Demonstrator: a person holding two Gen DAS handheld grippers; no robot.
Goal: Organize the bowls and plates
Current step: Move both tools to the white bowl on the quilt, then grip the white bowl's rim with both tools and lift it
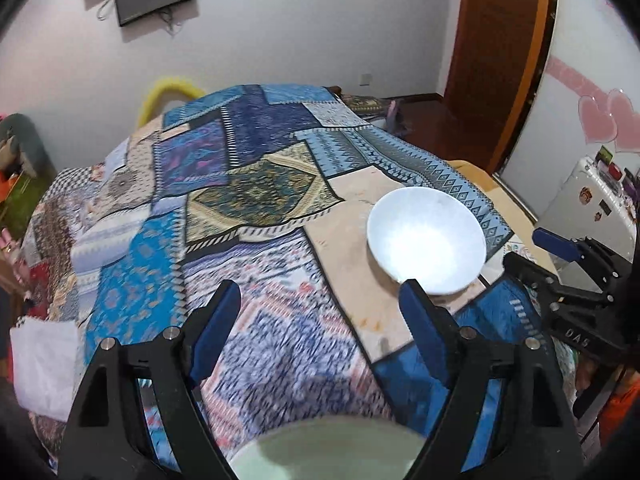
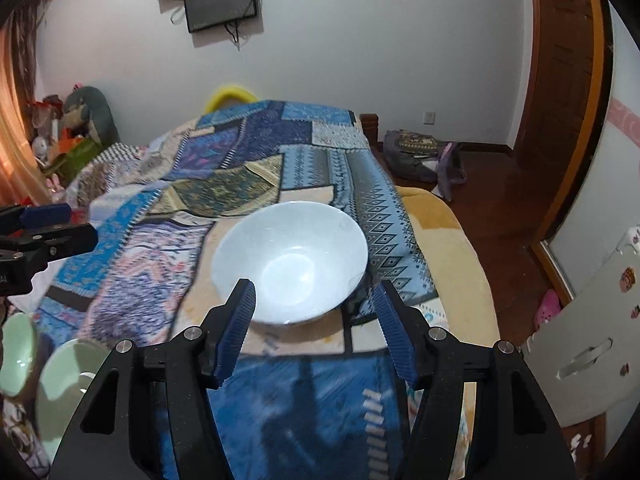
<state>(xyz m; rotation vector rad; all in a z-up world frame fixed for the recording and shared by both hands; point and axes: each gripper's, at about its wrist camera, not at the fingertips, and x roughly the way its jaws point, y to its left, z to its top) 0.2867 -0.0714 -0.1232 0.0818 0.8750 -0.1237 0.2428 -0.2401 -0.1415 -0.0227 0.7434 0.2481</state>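
White bowl ahead of 2 open claws, green dishes near the left one

We hold 1 claw in each hand above a bed covered with a patchwork blanket (image 1: 256, 184) in blue and beige.

The white bowl (image 2: 289, 261) stands upright on a beige patch of this blanket. In the right wrist view it lies just in front of the right gripper (image 2: 315, 308), a little to the left of the line between the 2 fingers. The left blue pad overlaps the near rim of the bowl in the picture, and the right pad stands beside the bowl's right edge. We see no pad pressing on the bowl; the fingers are spread apart and nothing is between them.

In the left wrist view the same bowl (image 1: 426, 240) is to the right of the left gripper (image 1: 320, 304). The right finger of this claw points at the near rim of the bowl, but whether it touches we cannot tell. The fingers of the left claw are spread wide, and between them we see only the blurred blanket. Close under this claw, at the bottom edge, there is a pale green dish (image 1: 328, 452).

The right wrist view shows 2 pale green bowls (image 2: 68, 376) at the lower left, near each other on the blanket, well apart from the white bowl. Above them the left claw enters from the left edge.

On the wall behind hangs a dark screen (image 2: 220, 2), and a wooden door (image 2: 560, 80) is at the right.
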